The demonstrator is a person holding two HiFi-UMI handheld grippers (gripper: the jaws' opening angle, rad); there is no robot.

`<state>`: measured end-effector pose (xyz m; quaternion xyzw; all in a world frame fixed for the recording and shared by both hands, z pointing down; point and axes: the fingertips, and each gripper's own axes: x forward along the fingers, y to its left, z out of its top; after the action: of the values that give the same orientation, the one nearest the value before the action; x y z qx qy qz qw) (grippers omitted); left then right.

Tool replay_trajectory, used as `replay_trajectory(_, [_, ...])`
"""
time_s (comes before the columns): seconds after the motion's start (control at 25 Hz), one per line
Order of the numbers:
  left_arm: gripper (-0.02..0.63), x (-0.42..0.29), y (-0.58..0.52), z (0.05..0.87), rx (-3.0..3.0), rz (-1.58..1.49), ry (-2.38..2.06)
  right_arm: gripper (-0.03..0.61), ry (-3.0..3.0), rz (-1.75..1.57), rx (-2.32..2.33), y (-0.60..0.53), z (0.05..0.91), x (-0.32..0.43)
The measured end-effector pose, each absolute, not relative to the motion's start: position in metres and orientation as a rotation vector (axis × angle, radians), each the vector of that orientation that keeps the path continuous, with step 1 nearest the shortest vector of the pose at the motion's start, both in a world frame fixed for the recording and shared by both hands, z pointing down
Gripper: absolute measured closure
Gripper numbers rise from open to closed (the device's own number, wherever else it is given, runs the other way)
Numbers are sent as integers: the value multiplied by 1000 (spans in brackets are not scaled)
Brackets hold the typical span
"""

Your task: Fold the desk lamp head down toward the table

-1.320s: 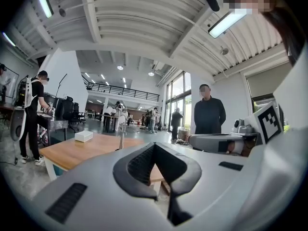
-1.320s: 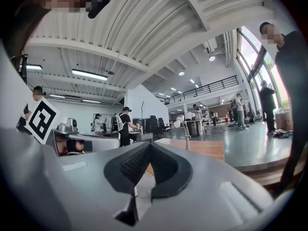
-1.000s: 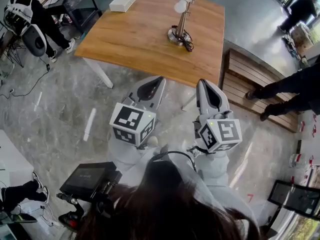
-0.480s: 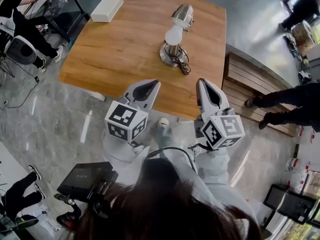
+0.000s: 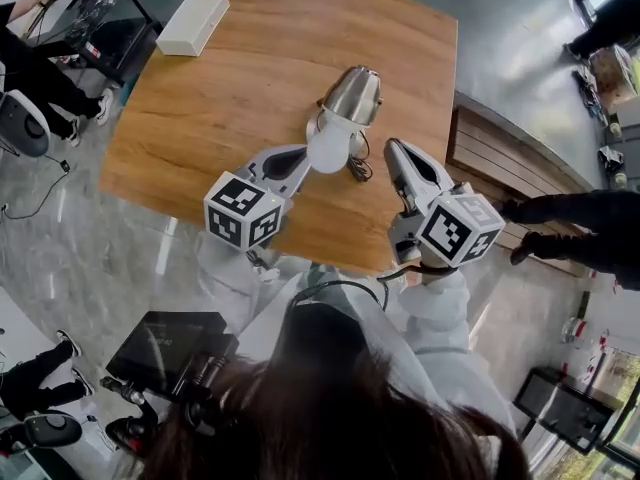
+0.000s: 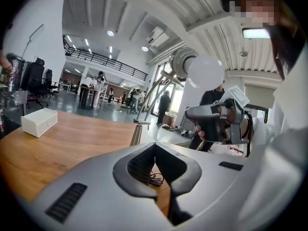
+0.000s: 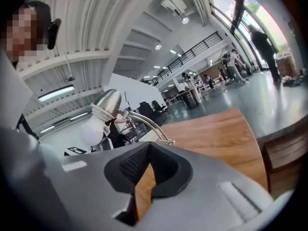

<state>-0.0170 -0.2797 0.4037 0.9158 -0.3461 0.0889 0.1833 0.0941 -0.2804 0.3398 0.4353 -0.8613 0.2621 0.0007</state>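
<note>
- I am holding the left gripper and right gripper, jaws pressed together and empty, over the table's near edge.
- The lamp is standing between them, with bare wood beyond.

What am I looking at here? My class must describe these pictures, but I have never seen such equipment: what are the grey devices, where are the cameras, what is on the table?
There is no robot: a person holds a two-jaw gripper in each hand, the left gripper and the right gripper. The cube with square markers on each is part of it. The head view comes from a camera on the person's head, looking steeply down. The two gripper views come from cameras riding on the grippers, looking along their jaws. On the wooden table stand a desk lamp, with a bare bulb and a cable at its base, and a white box at a far corner. Both grippers are shut and empty, one either side of the lamp; neither seems to touch it.
</note>
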Motion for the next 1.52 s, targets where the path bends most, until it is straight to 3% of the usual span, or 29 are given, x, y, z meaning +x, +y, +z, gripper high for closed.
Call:
replay_trajectory(0.2, [609, -7, -322, 422, 2615, 306, -843, 575, -2765, 1315, 1074, -321, 345, 88])
replay_trajectory(0.32, [554, 3, -344, 432, 2637, 334, -767, 572, -2738, 1700, 923, -340, 348, 94])
replay_trajectory(0.6, [489, 20, -386, 466, 2660, 438, -642, 454, -2618, 2266, 418, -372, 337, 72])
replay_trajectory(1.04, [454, 53, -410, 482, 2752, 555, -474, 423, -2387, 2592, 30, -384, 353, 55])
replay_trajectory(1.52, [457, 60, -404, 492, 2700, 657, -349, 413, -2442, 2492, -26, -378, 337, 42])
